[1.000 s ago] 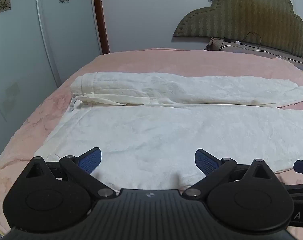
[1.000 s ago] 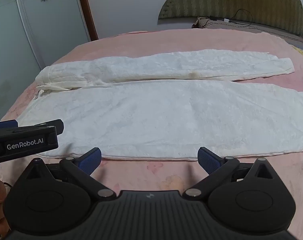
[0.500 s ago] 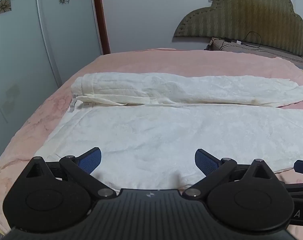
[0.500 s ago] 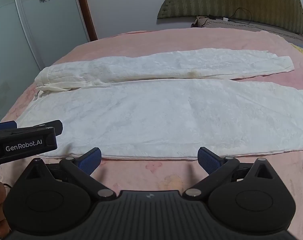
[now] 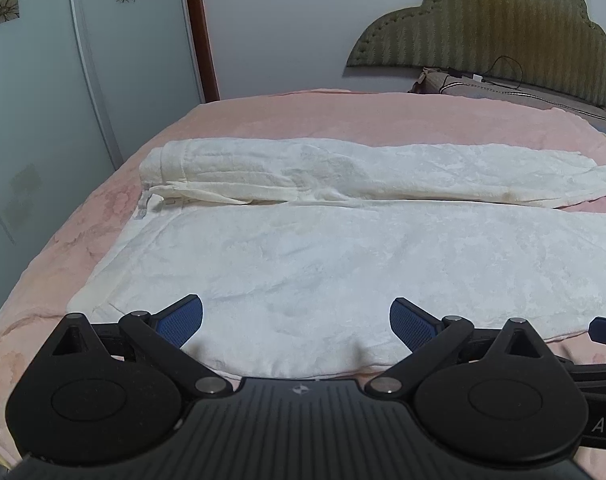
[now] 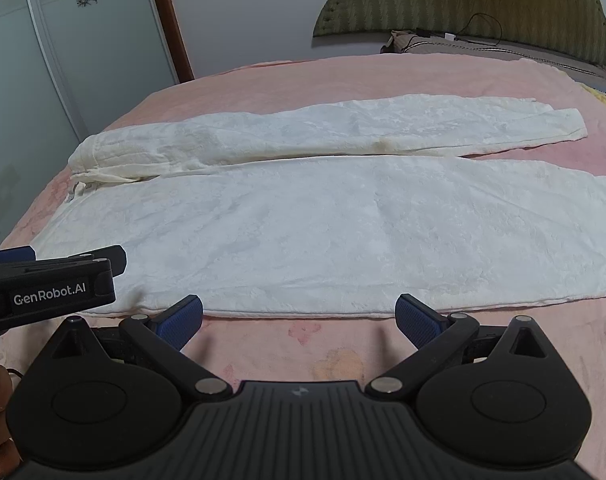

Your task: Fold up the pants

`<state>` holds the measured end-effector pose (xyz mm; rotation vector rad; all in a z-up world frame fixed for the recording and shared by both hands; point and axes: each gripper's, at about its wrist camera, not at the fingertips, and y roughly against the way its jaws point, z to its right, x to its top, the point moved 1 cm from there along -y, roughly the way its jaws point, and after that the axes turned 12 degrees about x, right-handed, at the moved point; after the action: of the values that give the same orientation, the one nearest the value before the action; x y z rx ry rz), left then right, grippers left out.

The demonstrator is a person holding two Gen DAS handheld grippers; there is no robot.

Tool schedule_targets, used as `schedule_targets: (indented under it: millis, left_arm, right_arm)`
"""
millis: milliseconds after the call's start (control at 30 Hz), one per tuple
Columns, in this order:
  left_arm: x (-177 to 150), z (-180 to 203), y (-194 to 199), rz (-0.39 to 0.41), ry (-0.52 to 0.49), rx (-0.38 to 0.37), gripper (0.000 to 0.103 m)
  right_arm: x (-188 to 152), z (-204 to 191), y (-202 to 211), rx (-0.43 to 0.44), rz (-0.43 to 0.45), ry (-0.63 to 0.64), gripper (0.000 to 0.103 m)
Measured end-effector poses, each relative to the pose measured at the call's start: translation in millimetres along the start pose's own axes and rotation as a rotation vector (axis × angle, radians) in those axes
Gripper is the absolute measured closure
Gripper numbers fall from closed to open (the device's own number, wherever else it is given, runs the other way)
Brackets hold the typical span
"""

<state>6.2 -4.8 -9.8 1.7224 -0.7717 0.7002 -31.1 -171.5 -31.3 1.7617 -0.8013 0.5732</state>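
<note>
White pants (image 5: 343, 248) lie flat on a pink bed, waistband at the left, both legs stretched to the right; they also show in the right wrist view (image 6: 323, 232). The far leg (image 6: 343, 128) lies alongside the near one. My left gripper (image 5: 296, 318) is open and empty, just above the near edge of the pants by the waist end. My right gripper (image 6: 299, 316) is open and empty, over bare bedspread just short of the near leg's edge. The left gripper's body (image 6: 51, 288) shows at the left of the right wrist view.
The pink bedspread (image 6: 343, 76) covers the bed. An olive headboard (image 5: 503, 32) and a pillow with a cable (image 6: 463, 42) are at the back right. Wardrobe doors with flower decals (image 5: 83, 80) stand at the left, past the bed's edge.
Both grippers have crept slightly forward toward the near edge of the pants. The pants have not moved and both grippers stay open.
</note>
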Motion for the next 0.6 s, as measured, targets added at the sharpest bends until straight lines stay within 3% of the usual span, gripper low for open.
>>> schedule_targets:
  millis: [600]
  left_arm:
    - [0.2,1.1,0.5,0.006,-0.001,0.005,0.001]
  right_arm:
    - [0.4,0.1,0.2,0.007,-0.002,-0.002,0.0]
